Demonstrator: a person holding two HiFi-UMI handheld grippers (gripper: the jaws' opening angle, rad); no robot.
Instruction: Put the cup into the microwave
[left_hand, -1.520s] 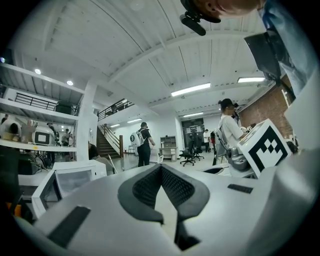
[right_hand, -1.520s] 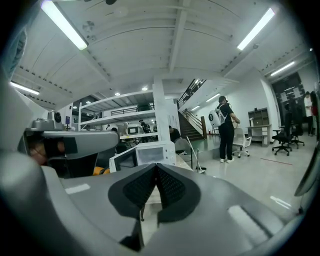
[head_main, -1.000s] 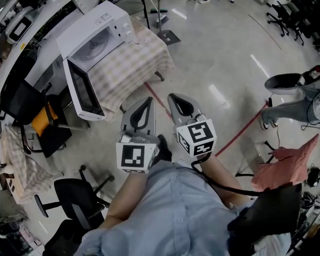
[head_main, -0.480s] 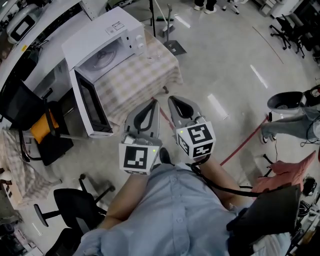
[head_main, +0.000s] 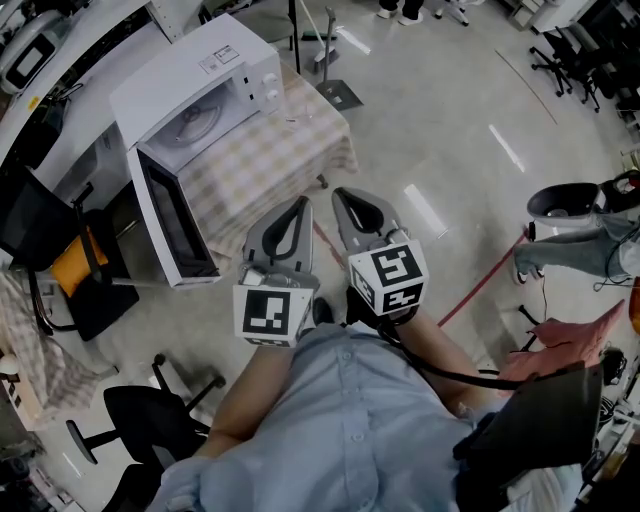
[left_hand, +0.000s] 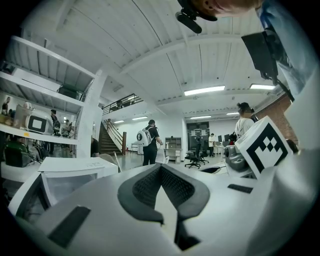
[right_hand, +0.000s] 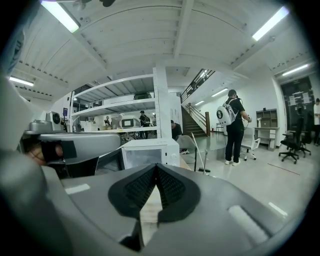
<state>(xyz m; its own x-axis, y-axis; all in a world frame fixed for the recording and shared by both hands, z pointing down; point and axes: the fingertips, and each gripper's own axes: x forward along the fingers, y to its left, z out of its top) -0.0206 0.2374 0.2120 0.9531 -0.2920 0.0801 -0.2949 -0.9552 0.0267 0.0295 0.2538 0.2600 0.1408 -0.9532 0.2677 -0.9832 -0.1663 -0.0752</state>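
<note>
cup (head_main: 302, 108): too small to make out | bystander (head_main: 575, 242): cut by right edge (only legs show)

Lighting, indoor: ceiling strip lights (left_hand: 204, 90) are shining bright and even. Glare streaks (head_main: 505, 147) are lying on the glossy floor (head_main: 450, 100). Both gripper views are bowing at the edges, corners going black; nearest foreground is blurring. Shadows are showing soft.
</note>
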